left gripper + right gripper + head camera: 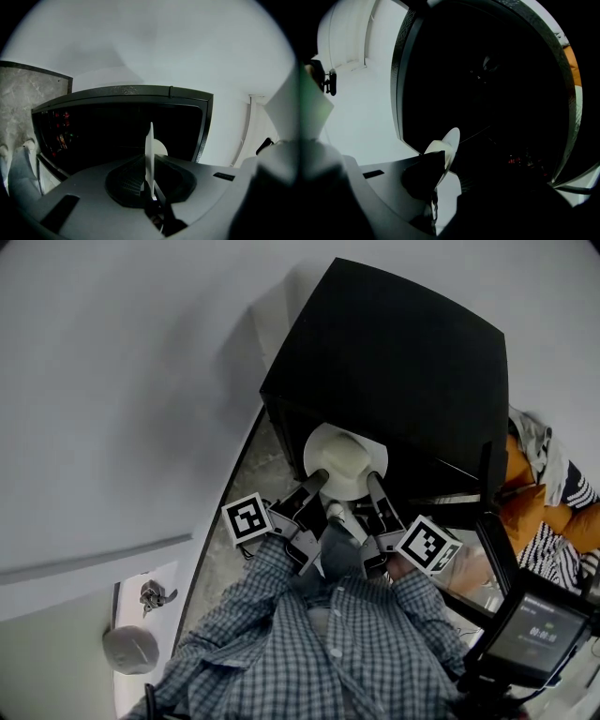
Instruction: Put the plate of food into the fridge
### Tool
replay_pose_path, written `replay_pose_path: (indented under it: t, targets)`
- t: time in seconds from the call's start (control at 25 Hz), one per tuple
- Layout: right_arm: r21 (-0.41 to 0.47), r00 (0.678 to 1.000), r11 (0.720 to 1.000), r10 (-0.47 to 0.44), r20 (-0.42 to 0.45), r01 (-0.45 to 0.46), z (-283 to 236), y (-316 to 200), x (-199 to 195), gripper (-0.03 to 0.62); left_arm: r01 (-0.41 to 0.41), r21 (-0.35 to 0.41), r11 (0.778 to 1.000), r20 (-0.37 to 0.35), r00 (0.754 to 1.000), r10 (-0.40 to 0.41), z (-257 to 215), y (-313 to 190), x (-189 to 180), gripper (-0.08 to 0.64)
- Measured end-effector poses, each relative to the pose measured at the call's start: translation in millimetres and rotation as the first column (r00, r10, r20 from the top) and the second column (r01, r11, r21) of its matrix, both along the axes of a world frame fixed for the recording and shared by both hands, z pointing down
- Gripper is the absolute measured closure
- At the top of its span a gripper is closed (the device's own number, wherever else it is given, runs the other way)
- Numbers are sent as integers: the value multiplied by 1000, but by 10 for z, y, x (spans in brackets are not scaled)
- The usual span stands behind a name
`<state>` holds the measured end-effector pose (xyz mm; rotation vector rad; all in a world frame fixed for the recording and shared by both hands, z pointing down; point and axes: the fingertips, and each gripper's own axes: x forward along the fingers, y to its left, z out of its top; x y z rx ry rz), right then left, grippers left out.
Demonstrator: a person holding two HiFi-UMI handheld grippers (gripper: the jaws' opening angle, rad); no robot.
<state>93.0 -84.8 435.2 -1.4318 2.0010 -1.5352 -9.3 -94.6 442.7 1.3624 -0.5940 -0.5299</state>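
A white plate [315,446] carries a pale dome-shaped food [350,458] and hangs at the mouth of the black fridge [394,352]. My left gripper [317,477] is shut on the plate's near-left rim, and my right gripper [374,480] is shut on its near-right rim. In the left gripper view the plate [149,152] shows edge-on between the jaws of the left gripper [149,183], with the dark fridge opening [108,131] behind. In the right gripper view the plate [451,140] sticks out of the right gripper [439,171] toward the dark fridge interior [497,93].
The open fridge door [488,479] stands at the right. Orange and striped cloth [539,498] lies beyond it. A device with a lit screen [536,634] is at the lower right. A grey round object [129,650] sits at the lower left. White walls surround the fridge.
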Motion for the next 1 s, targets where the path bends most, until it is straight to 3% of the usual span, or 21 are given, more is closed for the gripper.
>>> replay_pose_path:
  t: [0.52,0.8,1.0]
  targets:
    - [-9,991,996,87,-100,-88,172,-86,169,520,-28,10,1000,23,999,27,181,-178,172,518]
    - [-26,971,983,176,-162,-182,230,-144,240,520,-27,11,1000,31,999,27,229,-247,224,518]
    - [-16,966,978,203,-162,-208,216,-213,294,520,-19,18,1000,27,999,19,222,-317,271,518]
